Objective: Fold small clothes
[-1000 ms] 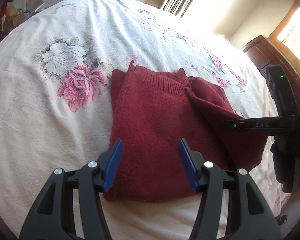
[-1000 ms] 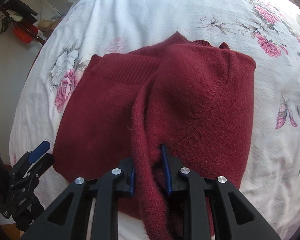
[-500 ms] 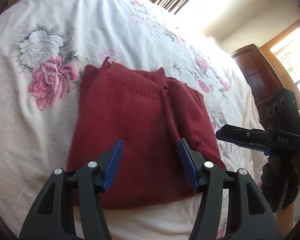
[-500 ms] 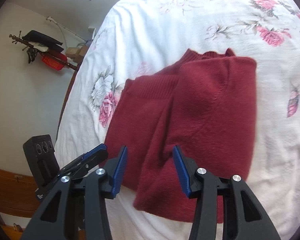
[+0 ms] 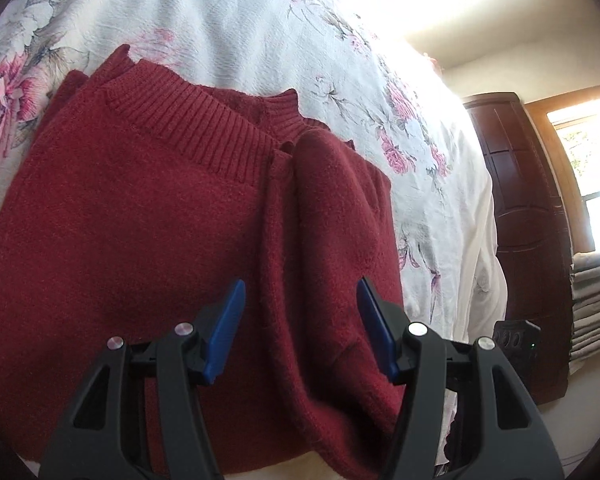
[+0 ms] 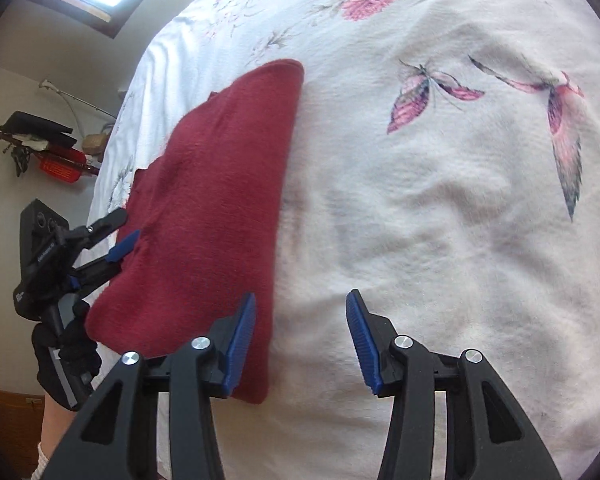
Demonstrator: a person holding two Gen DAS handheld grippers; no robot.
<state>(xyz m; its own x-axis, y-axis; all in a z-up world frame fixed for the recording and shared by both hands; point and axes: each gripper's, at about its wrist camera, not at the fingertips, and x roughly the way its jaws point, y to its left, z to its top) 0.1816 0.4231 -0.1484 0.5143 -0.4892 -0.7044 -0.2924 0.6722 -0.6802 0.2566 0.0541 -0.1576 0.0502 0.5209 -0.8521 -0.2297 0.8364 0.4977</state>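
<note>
A dark red knitted sweater point(image 5: 140, 240) lies folded on the floral bedspread point(image 5: 240, 32), ribbed collar at the far end and one side lapped over the middle. My left gripper point(image 5: 300, 320) is open, low over the sweater's near hem, its blue pads astride the lapped fold. In the right wrist view the same sweater point(image 6: 220, 200) lies to the left. My right gripper point(image 6: 302, 340) is open over the sweater's right edge, its left pad above red knit and its right pad above bare bedspread point(image 6: 440, 200). The left gripper point(image 6: 118, 236) also shows there, at the sweater's left side.
A dark wooden footboard point(image 5: 528, 220) stands past the bed's right edge, with folded grey cloth point(image 5: 596, 300) beyond it. A gloved hand point(image 6: 64, 356) holds the left tool. A wall rack with a red basket point(image 6: 60, 164) hangs at the far left.
My right gripper let go of the sweater's lapped side, opened and drew back to the right edge. My left gripper moved in lower and closer over the sweater, staying open.
</note>
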